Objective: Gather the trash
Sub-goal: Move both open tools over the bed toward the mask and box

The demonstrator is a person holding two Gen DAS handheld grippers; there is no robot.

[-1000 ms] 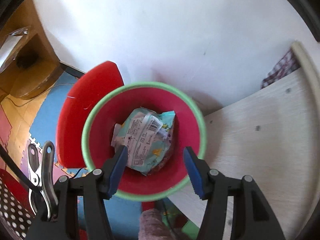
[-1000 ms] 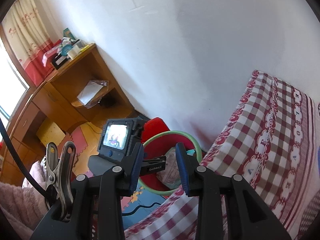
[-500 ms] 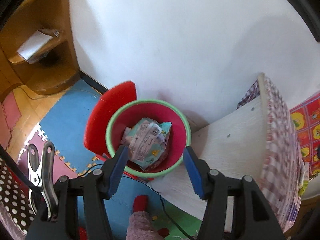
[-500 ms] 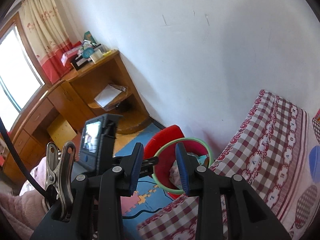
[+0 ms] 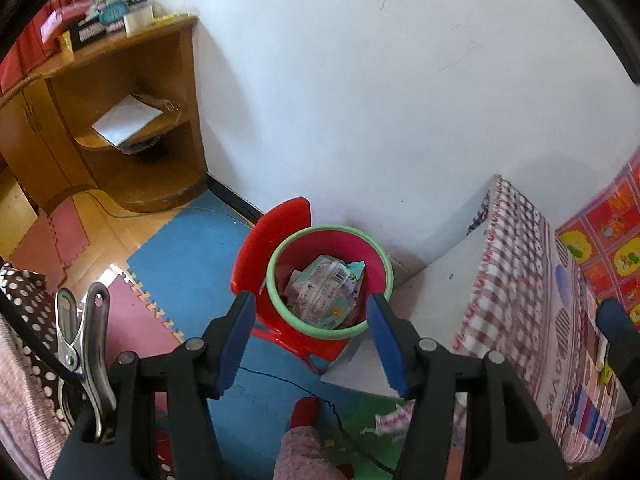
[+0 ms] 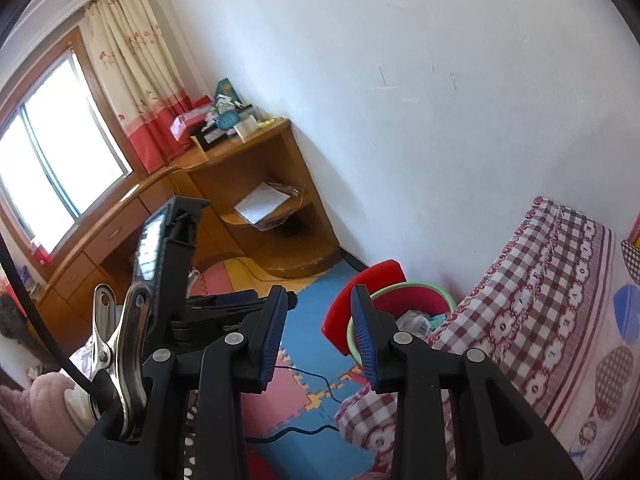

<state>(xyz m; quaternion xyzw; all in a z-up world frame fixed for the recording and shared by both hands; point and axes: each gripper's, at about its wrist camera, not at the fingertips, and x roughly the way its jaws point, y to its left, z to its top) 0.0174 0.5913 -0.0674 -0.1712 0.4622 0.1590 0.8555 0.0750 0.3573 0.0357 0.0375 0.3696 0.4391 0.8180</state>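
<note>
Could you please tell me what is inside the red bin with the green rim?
The red bin holds a crumpled printed snack packet, barcode showing. Whatever lies beneath the packet, and the bin's bottom, is covered.

The left wrist camera is looking steeply down along its fingers from well above the floor, with the red bin [image 5: 330, 280] sitting just below frame centre and the wooden shelf unit [image 5: 120, 120] filling the upper left. The right wrist camera is facing more level, taking in the window [image 6: 60, 152] at the left edge and wall across the top. Both views are sharing the bin [image 6: 404, 300], the shelf unit [image 6: 276, 200], the red chair [image 5: 276, 240] and the checked bed cover [image 6: 540, 300] at the right.
</note>
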